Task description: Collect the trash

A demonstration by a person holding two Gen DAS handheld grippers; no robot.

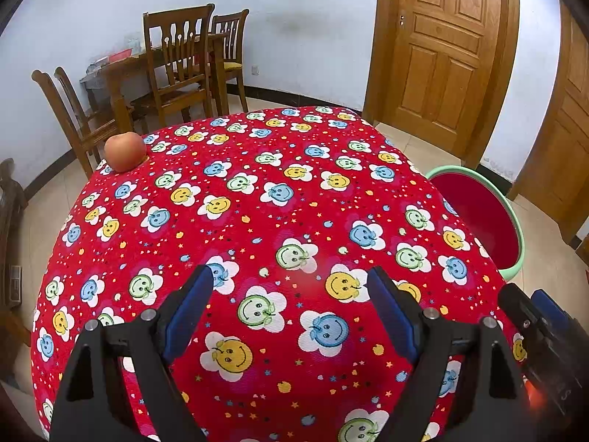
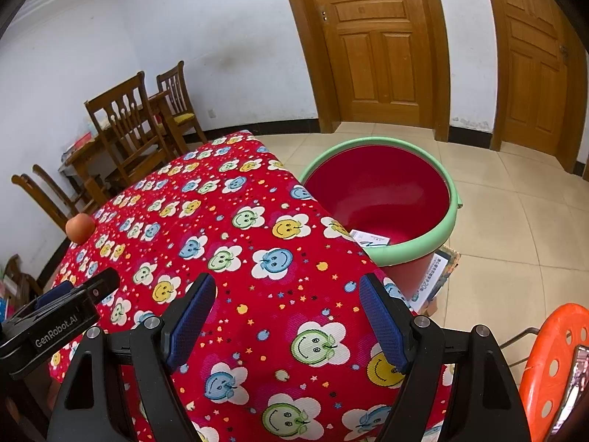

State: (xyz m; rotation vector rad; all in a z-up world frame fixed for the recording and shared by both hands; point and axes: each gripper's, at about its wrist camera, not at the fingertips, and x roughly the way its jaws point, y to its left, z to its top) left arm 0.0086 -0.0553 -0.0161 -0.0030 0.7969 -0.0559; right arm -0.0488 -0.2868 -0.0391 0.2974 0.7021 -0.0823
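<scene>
A red bin with a green rim (image 2: pixel 383 199) stands on the floor at the table's right side; it also shows in the left wrist view (image 1: pixel 482 213). A white paper item (image 2: pixel 370 238) lies inside it. My left gripper (image 1: pixel 291 276) is open and empty above the red smiley-flower tablecloth (image 1: pixel 257 199). My right gripper (image 2: pixel 287 283) is open and empty above the cloth's near right part (image 2: pixel 235 243). An apple (image 1: pixel 125 151) sits at the table's far left corner, also seen in the right wrist view (image 2: pixel 79 227). Each gripper shows at the edge of the other's view.
Wooden chairs (image 1: pixel 176 59) and a wooden table stand behind on the left. Wooden doors (image 2: pixel 375 40) are at the back right. A cardboard box (image 2: pixel 438 276) lies under the bin. An orange plastic stool (image 2: pixel 556 364) is at the near right.
</scene>
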